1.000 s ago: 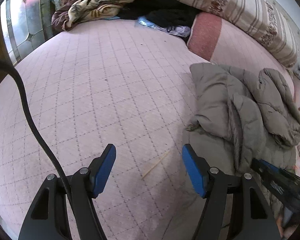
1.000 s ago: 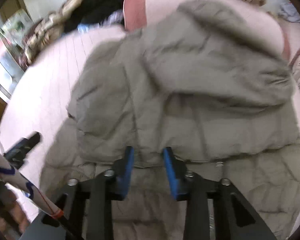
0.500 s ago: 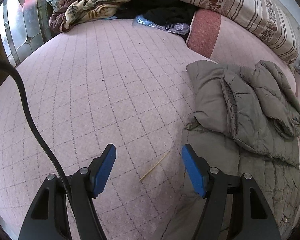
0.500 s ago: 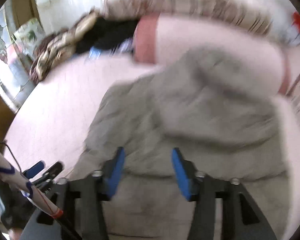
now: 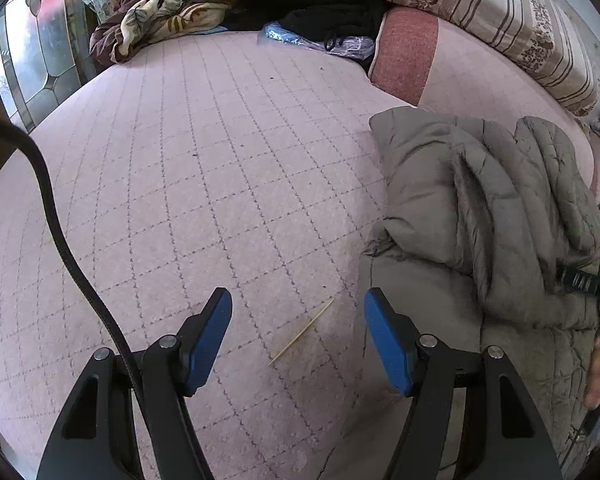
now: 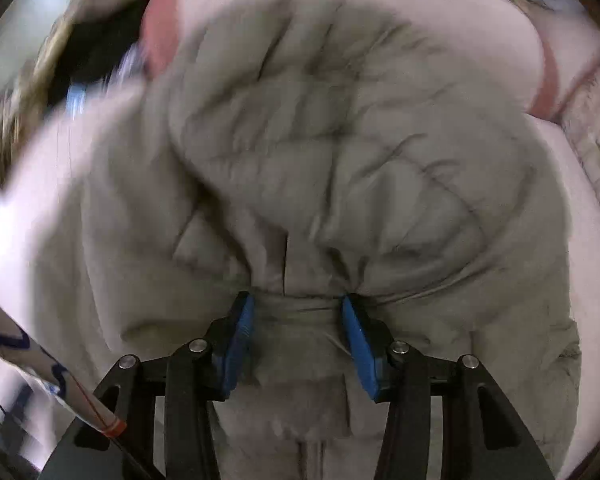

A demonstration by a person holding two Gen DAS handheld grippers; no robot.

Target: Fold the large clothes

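A grey-green quilted puffer jacket [image 5: 488, 216] lies partly folded on the pink quilted bed [image 5: 204, 184], at the right of the left wrist view. My left gripper [image 5: 298, 336] is open and empty, low over the bed just left of the jacket's edge. In the right wrist view the jacket [image 6: 340, 132] fills the frame, blurred. My right gripper [image 6: 298, 312] is open, its blue pads pressed down on either side of a bunched fold of the jacket. The right gripper's body [image 5: 592, 284] shows at the right edge of the left wrist view.
A thin wooden stick [image 5: 302, 332] lies on the bed between my left fingers. A patterned blanket [image 5: 180, 12], black clothes [image 5: 324, 8] and a plastic bag [image 5: 320, 40] sit at the far end. A striped bolster [image 5: 500, 12] and red-ended pillow [image 5: 404, 52] lie behind the jacket.
My right gripper let go of the jacket, opened, lifted back, then came down again onto a fold of it. The left gripper stayed open and barely moved.
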